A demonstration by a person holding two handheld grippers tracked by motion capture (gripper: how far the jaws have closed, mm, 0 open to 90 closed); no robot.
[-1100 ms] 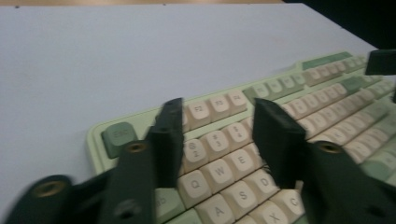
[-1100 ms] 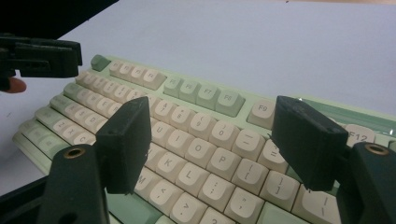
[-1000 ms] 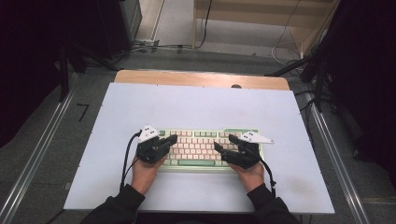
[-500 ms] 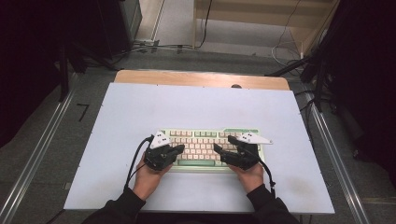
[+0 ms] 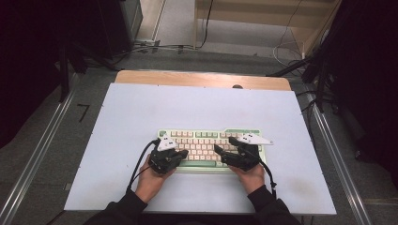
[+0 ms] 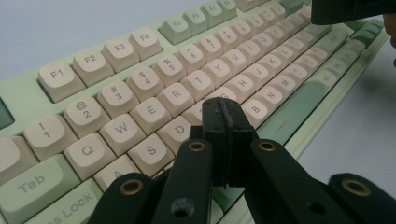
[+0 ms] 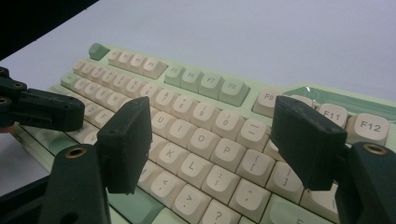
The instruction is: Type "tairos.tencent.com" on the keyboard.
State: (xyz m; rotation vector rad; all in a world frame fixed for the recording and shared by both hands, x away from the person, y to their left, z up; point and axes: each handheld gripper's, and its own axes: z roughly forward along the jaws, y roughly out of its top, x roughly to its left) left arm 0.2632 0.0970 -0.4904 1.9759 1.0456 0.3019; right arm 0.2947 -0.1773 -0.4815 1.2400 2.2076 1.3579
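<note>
The keyboard [image 5: 213,147] lies on the counter [image 5: 141,108]; it is stiff, so I press single keys (they give softly). My left gripper [image 6: 223,114] has jaws closed, my right gripper [image 7: 212,140] wide and empty.

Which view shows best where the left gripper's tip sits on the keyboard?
The left gripper view: the left gripper, jaws shut, sits over the keyboard near F and G. The high view shows it small, the right gripper view as a black arm.
</note>
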